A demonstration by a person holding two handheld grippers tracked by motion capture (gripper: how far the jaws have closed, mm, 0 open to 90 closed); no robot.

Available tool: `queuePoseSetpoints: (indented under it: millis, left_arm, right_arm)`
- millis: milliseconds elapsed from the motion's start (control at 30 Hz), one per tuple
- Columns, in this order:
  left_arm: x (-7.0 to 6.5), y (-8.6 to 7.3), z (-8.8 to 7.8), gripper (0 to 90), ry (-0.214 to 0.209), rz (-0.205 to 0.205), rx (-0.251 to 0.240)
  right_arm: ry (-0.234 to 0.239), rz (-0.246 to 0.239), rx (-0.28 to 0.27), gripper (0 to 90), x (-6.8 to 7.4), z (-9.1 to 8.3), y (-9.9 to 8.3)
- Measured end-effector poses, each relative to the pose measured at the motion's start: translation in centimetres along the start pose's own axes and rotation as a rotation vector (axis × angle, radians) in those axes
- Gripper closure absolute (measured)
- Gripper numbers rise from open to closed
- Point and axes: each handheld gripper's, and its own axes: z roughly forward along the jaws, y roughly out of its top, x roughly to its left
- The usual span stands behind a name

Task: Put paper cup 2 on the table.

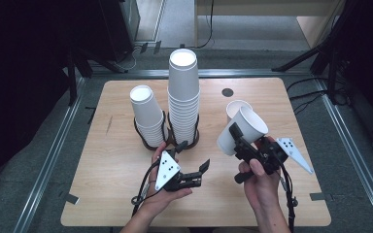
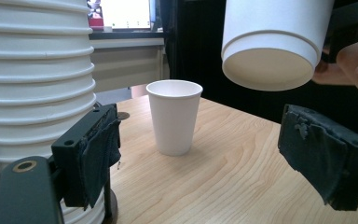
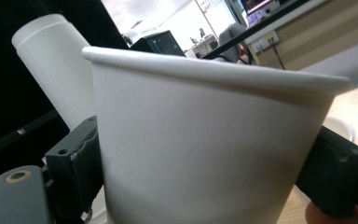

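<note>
The paper cup (image 1: 243, 130) was up off the desk (image 1: 116, 194), tipped over so its mouth pointed up and away from the person and its base came down toward the middle of the desk, and the right gripper (image 1: 234, 133) had it pinched across the body, one of the fingers (image 3: 77, 163) pressed on each side, so those were closed on the cup and not hanging loose. In the right gripper view the cup wall sat squarely between the two black pads, rim on top. Just behind it, standing upright on the desk, was a second single cup (image 1: 235, 108), close to the held one but I couldn't tell if they touched; from the left gripper view that standing cup (image 2: 174, 116) was clearly on the wood with the held cup's (image 2: 272, 42) base hanging above and to the right of it. The left gripper (image 1: 193, 158) was down near the front middle of the desk, its fingers (image 2: 91, 158) about half spread with nothing between them, right next to the foot of the tall stack of cups (image 1: 183, 97). A shorter stack (image 1: 147, 114) stood just left of the tall one, both sitting in dark wire rings. Small dark round spot (image 1: 227, 92) on the desk toward the far edge too.
</note>
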Motion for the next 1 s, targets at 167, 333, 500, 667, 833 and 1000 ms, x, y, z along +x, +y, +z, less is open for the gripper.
queuePoseSetpoints:
  millis: [167,333,500,667,833,1000]
  left_arm:
    - [0.2,0.0,-0.2,13.2,0.009,-0.005,0.003]
    - [0.5,0.0,-0.4,13.2,0.024,0.006,-0.008]
    - [0.7,-0.1,-0.5,13.0,0.054,0.015,0.014]
    - [1.2,-0.4,-0.4,12.0,0.083,0.013,0.047]
    - [1.7,-0.5,-0.4,9.4,0.073,-0.022,0.094]
    - [2.1,-0.6,-0.9,9.0,0.091,-0.002,0.118]
  right_arm:
    - [0.004,-0.099,-0.003,13.3,-0.1,-0.3,0.2]
    - [-0.022,-0.225,-0.020,13.4,-0.3,-0.3,-0.2]
    - [-0.047,-0.363,-0.046,13.3,-0.4,-0.5,-0.7]
    - [-0.049,-0.475,-0.080,13.4,-0.7,-0.5,-1.3]
    - [-0.040,-0.536,-0.082,13.4,-1.5,-0.6,-1.9]
    - [-0.060,-0.595,-0.068,13.5,-2.9,-0.5,-2.3]
